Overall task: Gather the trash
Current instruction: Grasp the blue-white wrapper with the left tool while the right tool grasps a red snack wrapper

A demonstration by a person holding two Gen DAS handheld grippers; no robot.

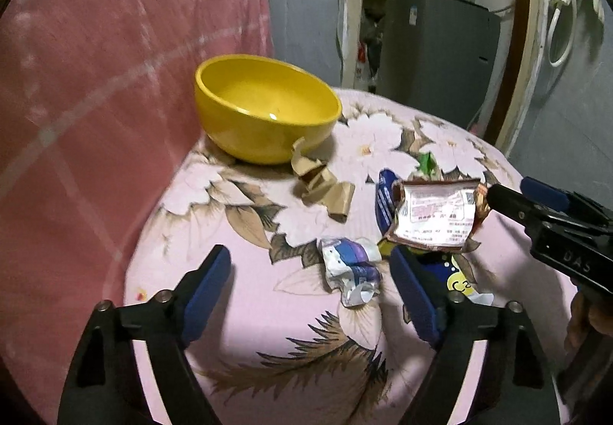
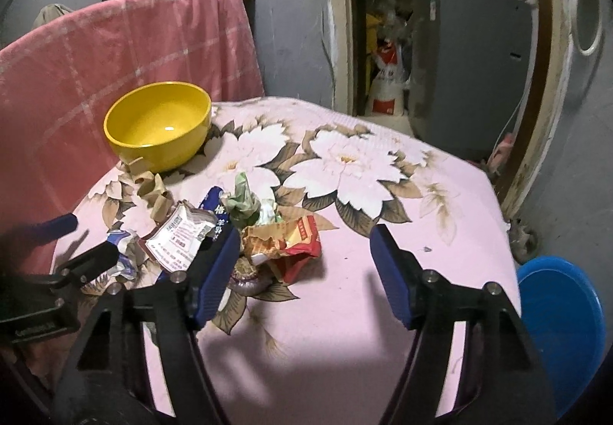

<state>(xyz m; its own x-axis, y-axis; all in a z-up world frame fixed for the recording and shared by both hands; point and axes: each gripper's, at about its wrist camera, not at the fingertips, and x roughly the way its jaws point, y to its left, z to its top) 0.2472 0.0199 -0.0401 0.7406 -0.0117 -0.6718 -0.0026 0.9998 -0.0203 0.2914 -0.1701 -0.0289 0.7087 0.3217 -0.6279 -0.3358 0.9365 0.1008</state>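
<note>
A small heap of trash lies on a table under a pink flowered cloth (image 2: 383,271). In the left wrist view, a crumpled white-and-purple wrapper (image 1: 354,268) sits between our left gripper's (image 1: 310,287) blue pads without touching either — its jaws are spread and hold nothing. Just right of it lies a flattened white packet (image 1: 436,214) with printed text and a brown edge, partly over a dark blue packet (image 1: 385,201). Farther off, curled strips of brown paper (image 1: 323,187) lie close against the near side of a yellow bowl (image 1: 264,107), which is empty.

From the right wrist view, a red-and-gold wrapper (image 2: 295,241) lies just beside the left pad of our right gripper (image 2: 306,271), with a crumpled green wrapper (image 2: 243,202) behind it. This gripper is also spread wide and empty, most of the gap over bare cloth.

In the left wrist view the right gripper reaches in from the right, one finger tip near the white packet's edge — we cannot tell whether it touches. Left of the table hangs a pink checked cloth (image 2: 115,53). A grey cabinet (image 2: 467,61) stands behind, and a blue tub (image 2: 563,329) sits low at the right.
</note>
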